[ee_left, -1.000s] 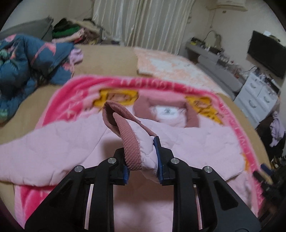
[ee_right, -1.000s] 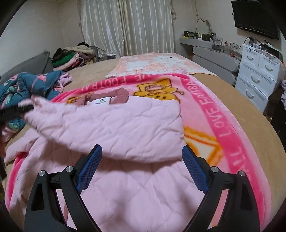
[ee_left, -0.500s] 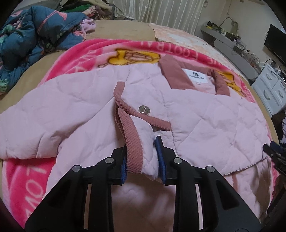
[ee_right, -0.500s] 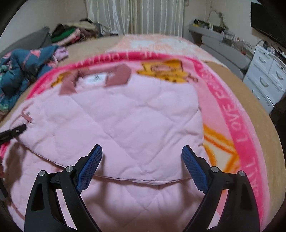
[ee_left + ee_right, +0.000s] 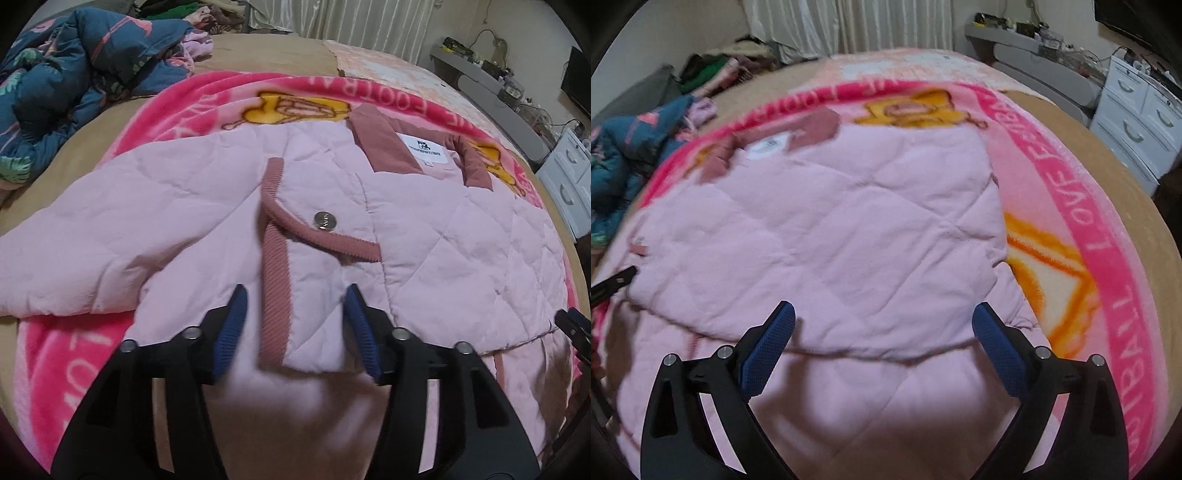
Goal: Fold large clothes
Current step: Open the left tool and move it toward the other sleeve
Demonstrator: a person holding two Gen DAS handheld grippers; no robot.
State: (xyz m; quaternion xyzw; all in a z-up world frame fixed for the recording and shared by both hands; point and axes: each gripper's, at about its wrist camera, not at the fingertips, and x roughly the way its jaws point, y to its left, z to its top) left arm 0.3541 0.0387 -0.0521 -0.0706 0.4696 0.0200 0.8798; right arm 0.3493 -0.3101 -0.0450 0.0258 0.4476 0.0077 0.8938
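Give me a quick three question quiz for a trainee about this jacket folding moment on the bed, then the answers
1. True or false: the left gripper is clamped on the sleeve cuff.
2. Which colour is the jacket's collar? A) dusty rose B) navy C) white
3. Fill in: the jacket lies on a pink ____ with a cartoon print.

Key
1. False: its jaws stand apart on either side of the cuff, which lies on the jacket's front.
2. A.
3. blanket. The right gripper is open too, above the folded jacket.
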